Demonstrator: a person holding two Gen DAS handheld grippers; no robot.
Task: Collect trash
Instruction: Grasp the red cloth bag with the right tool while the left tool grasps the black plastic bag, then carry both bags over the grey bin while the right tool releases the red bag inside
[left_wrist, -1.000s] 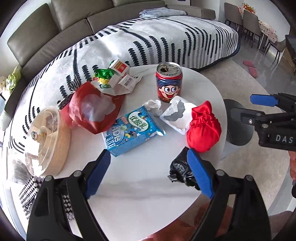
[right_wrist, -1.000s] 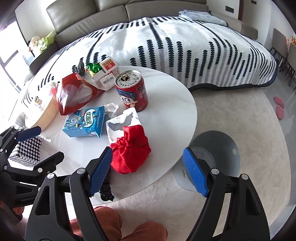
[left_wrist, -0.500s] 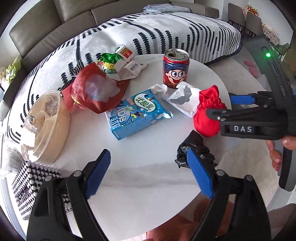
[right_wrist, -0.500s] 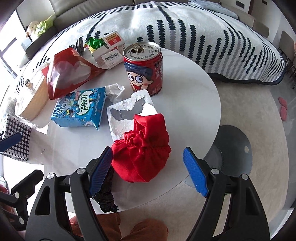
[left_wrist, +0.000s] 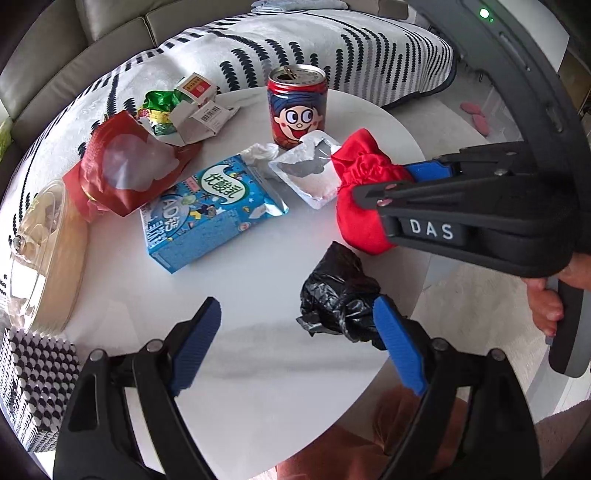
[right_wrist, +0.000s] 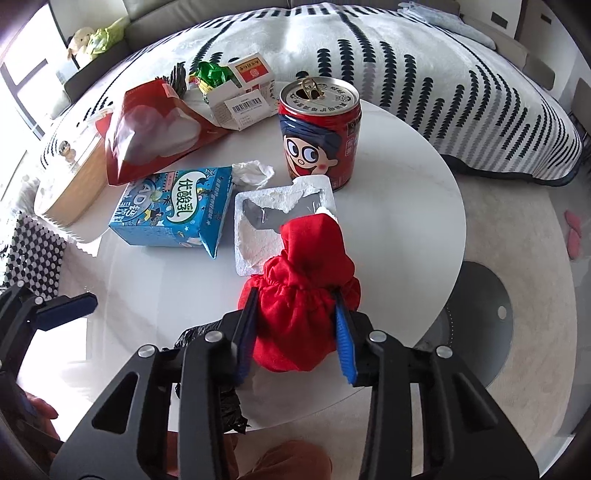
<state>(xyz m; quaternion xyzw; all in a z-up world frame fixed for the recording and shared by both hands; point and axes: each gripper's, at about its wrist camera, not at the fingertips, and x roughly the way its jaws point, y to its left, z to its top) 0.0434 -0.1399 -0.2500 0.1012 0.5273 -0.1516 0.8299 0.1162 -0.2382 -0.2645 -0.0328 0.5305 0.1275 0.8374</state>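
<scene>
A red cloth pouch (right_wrist: 299, 295) lies near the right edge of the round white table (left_wrist: 258, 302). My right gripper (right_wrist: 295, 332) is shut on the red pouch, one blue pad on each side; it also shows in the left wrist view (left_wrist: 402, 181) around the pouch (left_wrist: 362, 206). My left gripper (left_wrist: 291, 343) is open above the table's near part, with a crumpled black plastic bag (left_wrist: 340, 295) beside its right finger. On the table also lie a red drink can (right_wrist: 319, 129), a blue carton (right_wrist: 173, 210), a torn white foam tray (right_wrist: 280, 221), a red snack bag (right_wrist: 147, 125) and a crumpled tissue (right_wrist: 253, 171).
Small cartons and green wrappers (right_wrist: 236, 92) lie at the table's far side. A clear-lidded wooden box (left_wrist: 40, 243) stands at the left. A sofa with a patterned white blanket (right_wrist: 406, 74) lies behind. A round grey base (right_wrist: 476, 325) sits on the carpet to the right.
My right gripper has moved forward over the table and closed from wide open onto the red pouch. My left gripper has drawn nearer the table and stays open.
</scene>
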